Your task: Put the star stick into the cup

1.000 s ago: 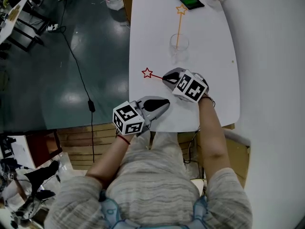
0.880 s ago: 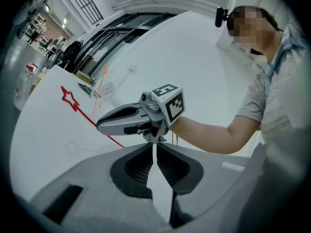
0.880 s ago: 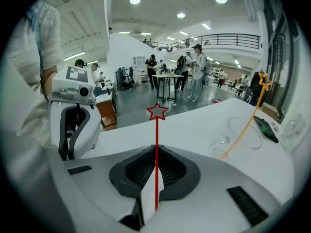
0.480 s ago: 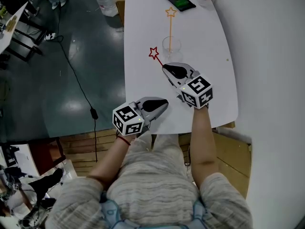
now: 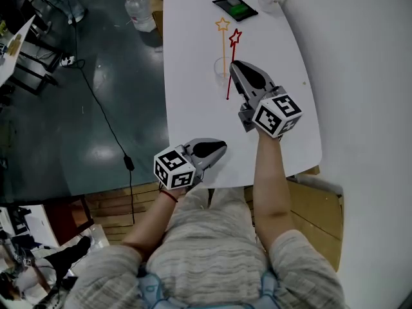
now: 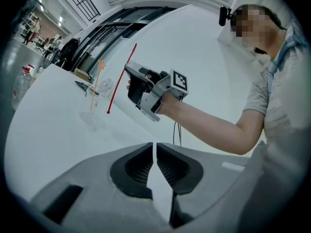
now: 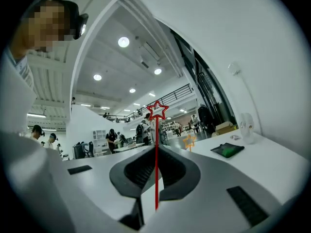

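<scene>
White table (image 5: pixel 193 124) fills the middle of the head view, with a dark green floor down the left side, where we see a water bottle (image 5: pixel 138 8) at the upper left and a black cable (image 5: pixel 106 108) trailing below it.

Near the top centre of the table stands the clear cup (image 5: pixel 221 69), with an orange star stick (image 5: pixel 223 40) standing in it, star uppermost. Beyond it, at the upper edge of the frame, lies a dark phone (image 5: pixel 235 8) with a green screen.

We see the right gripper (image 5: pixel 235 68) just right of the cup, closed on the red star stick (image 5: pixel 232 56). In the right gripper view its jaws pinch the thin red stick (image 7: pixel 156 171) about midway along, the stick upright, with the outlined star above the jaws and the plain end hanging below them. The orange star (image 7: pixel 189 141) and the phone (image 7: pixel 227 150) show further off to the right. From the left gripper view the red stick (image 6: pixel 121 76) is tilted and held in the air beside the cup (image 6: pixel 92 108), its lower tip outside the glass; we cannot tell whether that tip touches the table.

Lower centre of the head view, the left gripper (image 5: pixel 221 148) lies at the near edge of the table, well apart from the cup. Its own view shows the jaws (image 6: pixel 154 152) brought almost together, only a thin slit left, with nothing between them.
</scene>
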Motion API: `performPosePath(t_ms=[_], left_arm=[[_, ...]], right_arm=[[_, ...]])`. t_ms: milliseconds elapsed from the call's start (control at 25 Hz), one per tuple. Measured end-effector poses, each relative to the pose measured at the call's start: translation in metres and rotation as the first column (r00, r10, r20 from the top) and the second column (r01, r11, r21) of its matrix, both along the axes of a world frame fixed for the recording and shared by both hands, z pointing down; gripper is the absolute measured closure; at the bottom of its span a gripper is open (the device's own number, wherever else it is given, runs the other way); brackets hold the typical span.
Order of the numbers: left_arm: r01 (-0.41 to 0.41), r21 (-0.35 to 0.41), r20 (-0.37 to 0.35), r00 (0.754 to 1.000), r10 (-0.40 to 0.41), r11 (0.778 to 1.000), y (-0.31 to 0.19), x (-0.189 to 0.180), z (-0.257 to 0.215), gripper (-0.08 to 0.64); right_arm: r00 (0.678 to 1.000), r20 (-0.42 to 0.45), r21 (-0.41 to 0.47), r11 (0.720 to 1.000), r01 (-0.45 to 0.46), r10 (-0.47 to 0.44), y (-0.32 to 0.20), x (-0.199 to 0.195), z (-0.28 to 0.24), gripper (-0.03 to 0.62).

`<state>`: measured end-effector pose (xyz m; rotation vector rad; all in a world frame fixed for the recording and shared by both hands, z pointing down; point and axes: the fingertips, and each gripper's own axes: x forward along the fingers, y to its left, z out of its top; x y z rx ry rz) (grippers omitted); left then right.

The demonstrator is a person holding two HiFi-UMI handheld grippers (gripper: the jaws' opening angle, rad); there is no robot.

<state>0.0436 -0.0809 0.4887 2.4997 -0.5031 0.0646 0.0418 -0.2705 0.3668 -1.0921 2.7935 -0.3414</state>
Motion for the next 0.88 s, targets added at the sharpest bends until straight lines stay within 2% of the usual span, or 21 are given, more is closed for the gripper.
performPosePath(t_ms=[440,600,880], left_arm=[[0.019,-0.009,0.002,1.000,-0.019,1.000,-0.008,0.001,0.003,0.543],[0.026,-0.011,0.000,1.000,-0.026,1.000,-0.009,0.000,0.004,0.543],[0.030,-0.009,-0.002,1.000,-0.030,0.999,-0.016,0.001,0.004,0.543]], right_arm=[[0.981,0.080,0.097,0.978,-0.185,0.178,-0.056,0.021,-0.036,0.572],[0.970,0.020,0.114,0.963,-0.243,0.242,-0.065,0.023,-0.019,0.572],[0.961,-0.090,0.027,0.965,-0.261,0.262,-0.061,0.024,0.038,0.572]])
